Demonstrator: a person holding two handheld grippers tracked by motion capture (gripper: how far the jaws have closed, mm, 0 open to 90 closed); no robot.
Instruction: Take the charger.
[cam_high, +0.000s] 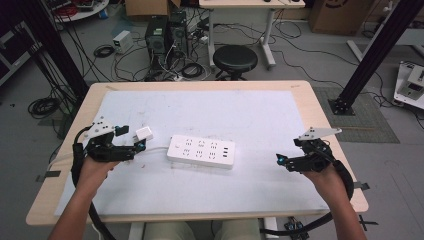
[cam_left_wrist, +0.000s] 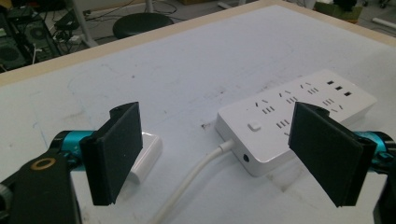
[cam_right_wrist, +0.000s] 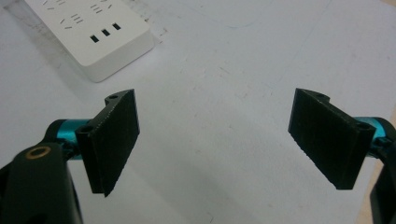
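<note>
Hovering left gripper (cam_high: 131, 141) jaws spread beside white plug (cam_high: 144, 133), likely lining up a grab; right gripper (cam_high: 283, 161) spread, idle, clear of power strip (cam_high: 201, 151).

White power strip (cam_high: 201, 151) and white plug (cam_high: 144, 134) on pale-blue mat (cam_high: 250, 120)

**Plastic, foam-like pads and a scuffed mat**

The power strip (cam_high: 201, 151) at the centre of the frame looks like smooth white plastic with a slight sheen, as does its round cable (cam_left_wrist: 187, 184). The small white adapter (cam_high: 144, 134) at centre left has the same glossy plastic look. My desk (cam_high: 320, 112) shows a pale wood edge around a matt white mat (cam_high: 260, 125), scuffed and faintly stained. My left hand-held gripper (cam_left_wrist: 219, 154) wears matt black, finely textured pads (cam_left_wrist: 119, 149) on shiny teal metal-looking fittings (cam_left_wrist: 70, 140).
</note>
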